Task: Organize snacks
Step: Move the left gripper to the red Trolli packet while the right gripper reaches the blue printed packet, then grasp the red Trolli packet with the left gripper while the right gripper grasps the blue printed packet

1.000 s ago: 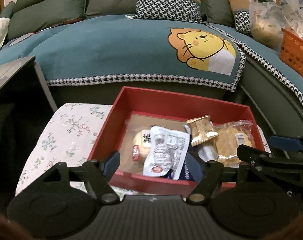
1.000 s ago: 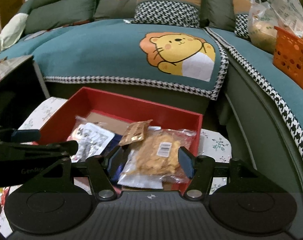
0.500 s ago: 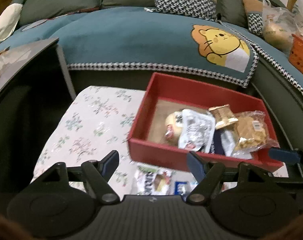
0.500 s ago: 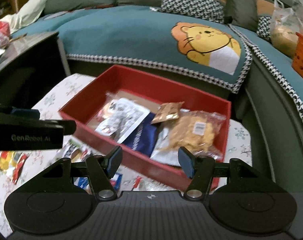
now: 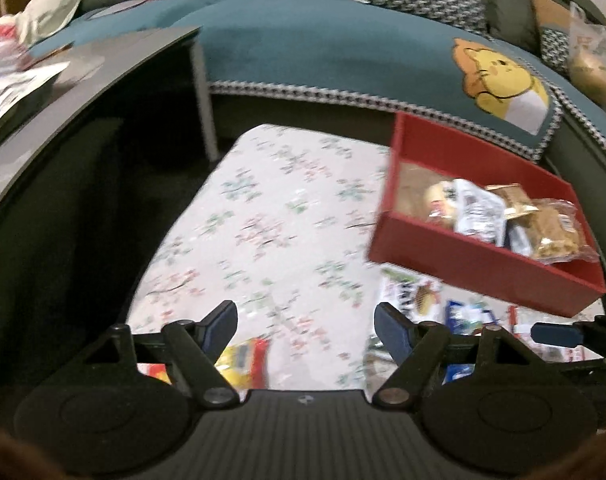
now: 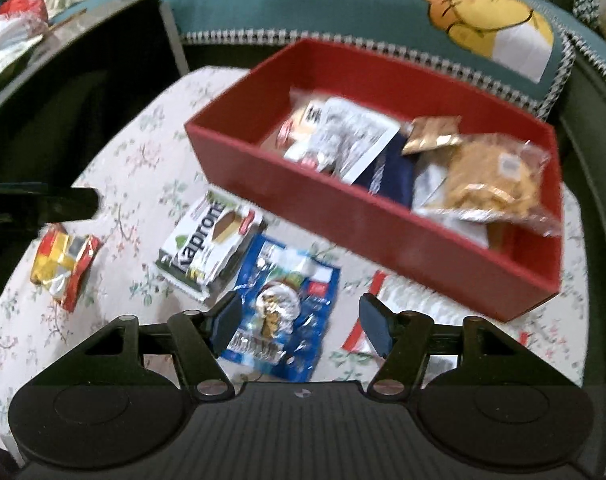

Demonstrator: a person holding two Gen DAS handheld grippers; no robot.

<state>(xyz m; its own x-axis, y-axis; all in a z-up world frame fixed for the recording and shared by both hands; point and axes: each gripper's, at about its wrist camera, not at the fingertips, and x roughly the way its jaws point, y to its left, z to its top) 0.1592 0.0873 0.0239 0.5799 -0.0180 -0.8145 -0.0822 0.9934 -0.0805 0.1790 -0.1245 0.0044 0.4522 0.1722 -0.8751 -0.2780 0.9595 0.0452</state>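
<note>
Several snacks already lie in the red box (image 6: 383, 216), but a white pack (image 6: 207, 248), blue bag (image 6: 287, 304) and yellow wrapper (image 6: 63, 264) wait on the cloth before it, both grippers (image 5: 305, 320) (image 6: 299, 316) wide and empty.

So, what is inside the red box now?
The red box holds a clear bag of golden snacks, a small gold packet, a white printed pouch and a dark blue pack. These cover whatever lies beneath them.
</note>
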